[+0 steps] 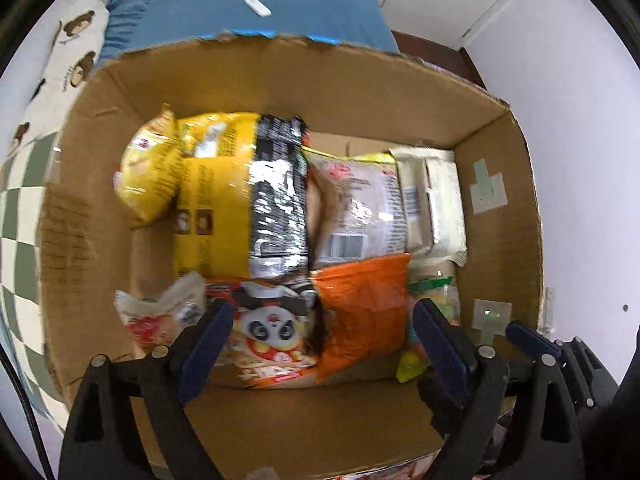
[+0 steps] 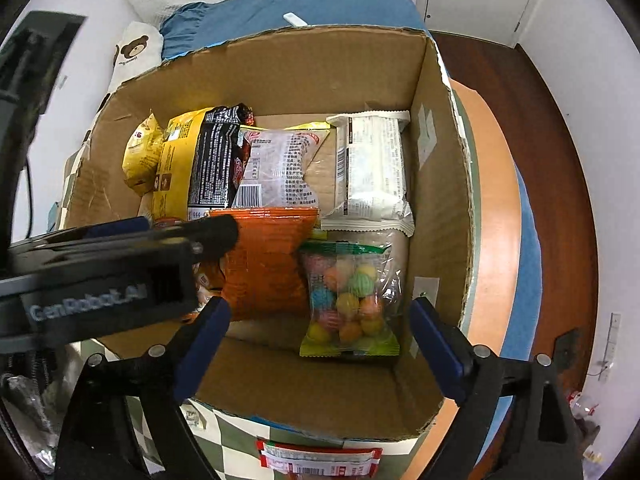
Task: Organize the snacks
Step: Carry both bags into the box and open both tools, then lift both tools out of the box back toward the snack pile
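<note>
1. Left gripper spread wide over panda packet, gripping nothing; right gripper likewise agape above candy-ball bag.
2. Best lifted straight up, clear of cardboard box walls.
3. Box at frame centre on checkered cloth; blue bedding at top.

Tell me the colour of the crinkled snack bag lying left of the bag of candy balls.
Orange bag; it shows best in the right wrist view, beside the candy bag.
</note>
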`<state>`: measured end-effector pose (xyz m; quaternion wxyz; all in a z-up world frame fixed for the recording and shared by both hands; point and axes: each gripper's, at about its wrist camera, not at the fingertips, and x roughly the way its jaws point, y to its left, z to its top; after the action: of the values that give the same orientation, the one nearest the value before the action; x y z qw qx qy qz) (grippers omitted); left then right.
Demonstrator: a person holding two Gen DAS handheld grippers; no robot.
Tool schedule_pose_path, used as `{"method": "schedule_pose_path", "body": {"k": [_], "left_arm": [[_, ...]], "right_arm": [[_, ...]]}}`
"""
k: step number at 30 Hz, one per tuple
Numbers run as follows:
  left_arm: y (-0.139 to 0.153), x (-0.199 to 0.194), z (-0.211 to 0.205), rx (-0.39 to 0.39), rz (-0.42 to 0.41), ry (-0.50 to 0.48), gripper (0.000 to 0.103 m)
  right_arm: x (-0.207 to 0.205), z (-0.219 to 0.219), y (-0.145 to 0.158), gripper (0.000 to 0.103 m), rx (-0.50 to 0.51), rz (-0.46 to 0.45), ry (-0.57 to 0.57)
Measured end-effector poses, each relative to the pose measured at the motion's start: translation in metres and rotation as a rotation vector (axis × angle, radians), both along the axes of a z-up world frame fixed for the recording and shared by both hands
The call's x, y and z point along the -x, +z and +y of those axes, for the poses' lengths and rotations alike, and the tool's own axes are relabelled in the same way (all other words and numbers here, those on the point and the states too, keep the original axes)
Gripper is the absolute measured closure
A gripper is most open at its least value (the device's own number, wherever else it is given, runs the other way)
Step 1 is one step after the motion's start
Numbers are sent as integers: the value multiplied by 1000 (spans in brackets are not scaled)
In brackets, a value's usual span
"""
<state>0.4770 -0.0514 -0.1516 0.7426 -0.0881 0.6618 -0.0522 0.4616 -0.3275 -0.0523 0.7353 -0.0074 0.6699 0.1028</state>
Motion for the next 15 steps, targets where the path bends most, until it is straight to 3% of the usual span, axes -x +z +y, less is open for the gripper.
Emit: {"method": "schedule_pose_path", "body": {"k": [15], "left_arm": [[36, 40, 43, -130, -178, 40, 11]], "right_arm": [[17, 2, 29, 9, -37, -121, -62]]}}
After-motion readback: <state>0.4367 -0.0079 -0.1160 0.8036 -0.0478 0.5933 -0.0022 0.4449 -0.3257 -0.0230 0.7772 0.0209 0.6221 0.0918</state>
